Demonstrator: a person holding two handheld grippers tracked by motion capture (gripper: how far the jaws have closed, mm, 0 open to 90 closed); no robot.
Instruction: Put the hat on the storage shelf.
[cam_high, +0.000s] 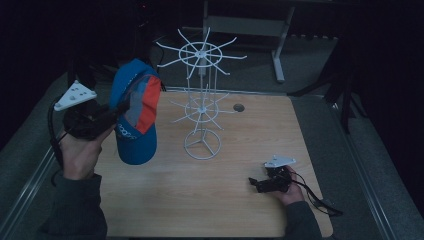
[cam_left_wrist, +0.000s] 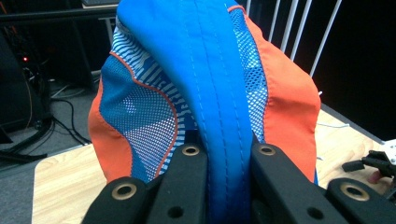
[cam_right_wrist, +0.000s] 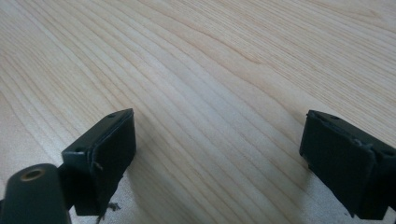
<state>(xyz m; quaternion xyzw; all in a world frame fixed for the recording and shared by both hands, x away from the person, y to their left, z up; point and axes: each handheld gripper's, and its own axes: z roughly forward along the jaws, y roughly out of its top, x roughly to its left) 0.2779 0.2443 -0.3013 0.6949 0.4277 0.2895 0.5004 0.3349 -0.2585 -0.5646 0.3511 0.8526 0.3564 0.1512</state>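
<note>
- right hand-held gripper just sits low on the wooden counter, jaws wide apart, nothing in them
- left hand-held gripper clamped on the blue-orange cap, held up off the counter
- white wire rack just beyond the cap

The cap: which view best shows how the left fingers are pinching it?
The left gripper view: the cap sits close up, its blue centre strip clamped between the black fingers. The high view shows the whole cap held up beside the white wire rack, but the pinch is small and dim.
</note>
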